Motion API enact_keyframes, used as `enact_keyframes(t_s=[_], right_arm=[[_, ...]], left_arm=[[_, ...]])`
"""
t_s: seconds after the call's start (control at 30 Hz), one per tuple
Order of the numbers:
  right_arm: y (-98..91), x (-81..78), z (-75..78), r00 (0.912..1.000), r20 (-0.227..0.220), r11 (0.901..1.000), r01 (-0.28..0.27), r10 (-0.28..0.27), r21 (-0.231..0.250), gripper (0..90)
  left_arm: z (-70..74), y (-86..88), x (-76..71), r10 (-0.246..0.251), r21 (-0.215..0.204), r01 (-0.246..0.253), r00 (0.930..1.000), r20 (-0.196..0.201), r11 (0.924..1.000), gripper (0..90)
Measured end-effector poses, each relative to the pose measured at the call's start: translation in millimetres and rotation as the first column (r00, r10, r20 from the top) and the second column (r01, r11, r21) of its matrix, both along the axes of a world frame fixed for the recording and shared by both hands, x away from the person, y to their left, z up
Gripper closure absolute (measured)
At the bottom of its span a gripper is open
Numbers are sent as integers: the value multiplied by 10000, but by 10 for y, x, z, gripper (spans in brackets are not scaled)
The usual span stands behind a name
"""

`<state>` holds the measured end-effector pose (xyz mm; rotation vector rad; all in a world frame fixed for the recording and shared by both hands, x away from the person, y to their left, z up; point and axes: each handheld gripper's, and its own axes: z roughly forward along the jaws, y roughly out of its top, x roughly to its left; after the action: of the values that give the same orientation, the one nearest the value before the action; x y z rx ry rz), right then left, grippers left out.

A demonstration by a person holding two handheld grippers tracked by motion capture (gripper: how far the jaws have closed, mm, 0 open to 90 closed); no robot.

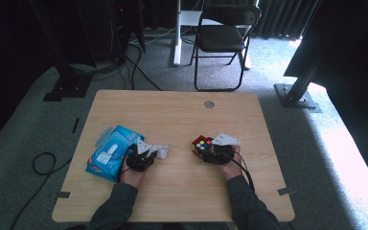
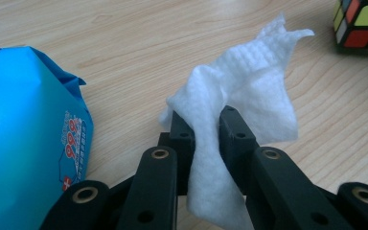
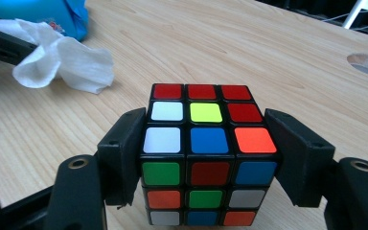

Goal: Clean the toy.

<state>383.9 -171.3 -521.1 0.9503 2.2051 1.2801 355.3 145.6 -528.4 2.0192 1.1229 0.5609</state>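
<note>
- Scrambled puzzle cube with black edges and coloured stickers (image 3: pixel 206 158) sits clamped between the two black jaws of the right tongs (image 3: pixel 206 163), resting on the pale wooden tabletop (image 1: pixel 182 110) at about 4 o'clock from its centre.
- Crumpled white wet wipe (image 2: pixel 239 110) is pinched in the left tongs (image 2: pixel 206 129), at 9 o'clock from the cube, its loose end fanned out over the wood.
- Blue plastic pack of wipes (image 1: pixel 108 153) lies just beside the left tongs, at their 9 o'clock.
</note>
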Motion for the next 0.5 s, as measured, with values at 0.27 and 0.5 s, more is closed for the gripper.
enact_keyframes(t_s=[0.27, 0.5], right_arm=[[22, 12, -39, 10000, -69, 10000, 25, -25, -35, 342], [22, -18, -39, 9989, -72, 9988, -471, 472, 144, 341]], left_arm=[[1, 0, -1, -11, -5, 11, 10000, -7, 10000, 782], [1, -2, 2, -24, -6, 24, 10000, -20, 10000, 780]])
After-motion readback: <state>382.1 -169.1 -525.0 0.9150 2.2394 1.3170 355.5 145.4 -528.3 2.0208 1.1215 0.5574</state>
